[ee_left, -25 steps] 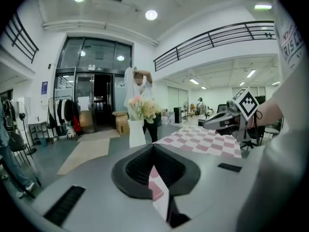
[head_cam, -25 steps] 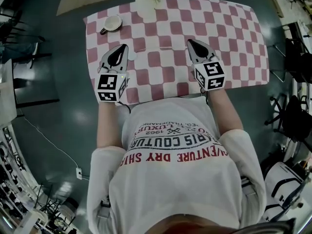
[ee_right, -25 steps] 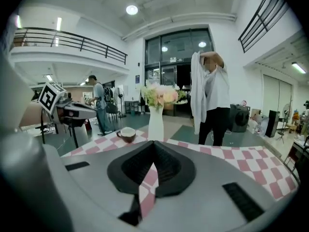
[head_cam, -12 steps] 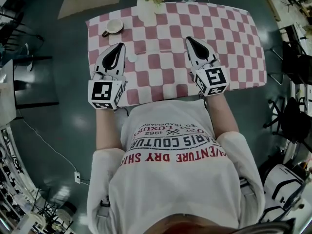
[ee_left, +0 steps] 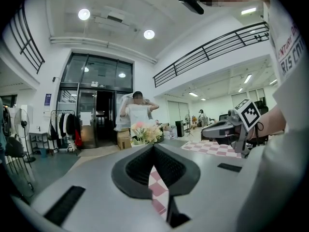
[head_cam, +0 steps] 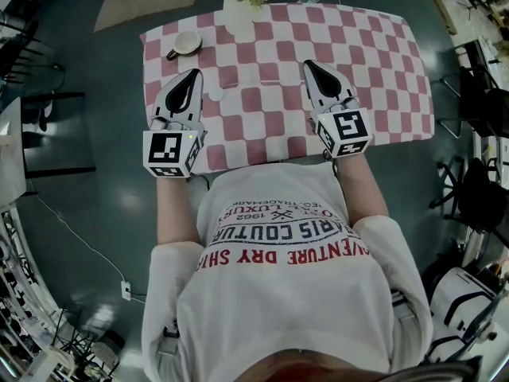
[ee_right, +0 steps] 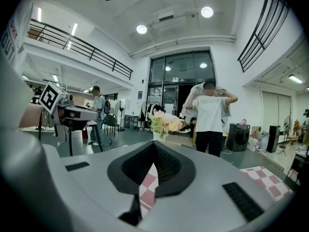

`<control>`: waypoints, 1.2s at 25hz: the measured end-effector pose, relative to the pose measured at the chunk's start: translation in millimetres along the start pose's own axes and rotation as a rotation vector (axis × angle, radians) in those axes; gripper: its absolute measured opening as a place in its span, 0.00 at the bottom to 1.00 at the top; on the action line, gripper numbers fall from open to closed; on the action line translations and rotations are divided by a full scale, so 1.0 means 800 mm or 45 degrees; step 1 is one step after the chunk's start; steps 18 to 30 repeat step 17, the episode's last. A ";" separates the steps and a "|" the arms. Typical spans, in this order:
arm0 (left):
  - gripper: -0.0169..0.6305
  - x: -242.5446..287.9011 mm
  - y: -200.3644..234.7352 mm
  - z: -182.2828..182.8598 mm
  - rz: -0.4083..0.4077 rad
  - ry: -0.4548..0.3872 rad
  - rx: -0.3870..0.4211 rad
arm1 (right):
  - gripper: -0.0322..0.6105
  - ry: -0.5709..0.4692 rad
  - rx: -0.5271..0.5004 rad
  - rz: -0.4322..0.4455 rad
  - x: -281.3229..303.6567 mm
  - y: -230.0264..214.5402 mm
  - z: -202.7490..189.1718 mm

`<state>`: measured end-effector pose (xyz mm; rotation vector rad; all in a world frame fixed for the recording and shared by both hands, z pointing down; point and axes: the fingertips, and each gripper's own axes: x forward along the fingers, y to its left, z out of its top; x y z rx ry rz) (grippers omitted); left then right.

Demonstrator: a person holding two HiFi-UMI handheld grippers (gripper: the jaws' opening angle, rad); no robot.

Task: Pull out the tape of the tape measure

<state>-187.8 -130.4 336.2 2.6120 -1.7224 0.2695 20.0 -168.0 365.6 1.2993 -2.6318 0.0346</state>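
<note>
Here, a person (head_cam: 286,293) in a printed white shirt stands at a table (head_cam: 398,70) spread with a red-and-white checked cloth, a gripper in each hand. At left, the left gripper (head_cam: 194,75) hangs over the cloth's near left part, its jaws pressed together with nothing between them. Beyond it, toward the far left corner, lies a round pale case with a dark tab, apparently the tape measure (head_cam: 186,42), well apart from both grippers. A vase of flowers (head_cam: 238,10) stands at the table's far edge. At right, the right gripper (head_cam: 310,66) is likewise closed tight and carries nothing.
</note>
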 end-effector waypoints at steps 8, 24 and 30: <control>0.05 -0.002 -0.002 0.008 -0.005 -0.020 0.003 | 0.09 -0.001 0.010 -0.036 -0.002 -0.007 0.002; 0.05 0.001 -0.001 0.012 -0.018 -0.025 -0.019 | 0.09 0.011 0.027 -0.068 0.001 -0.018 -0.001; 0.05 0.001 -0.001 0.012 -0.018 -0.025 -0.019 | 0.09 0.011 0.027 -0.068 0.001 -0.018 -0.001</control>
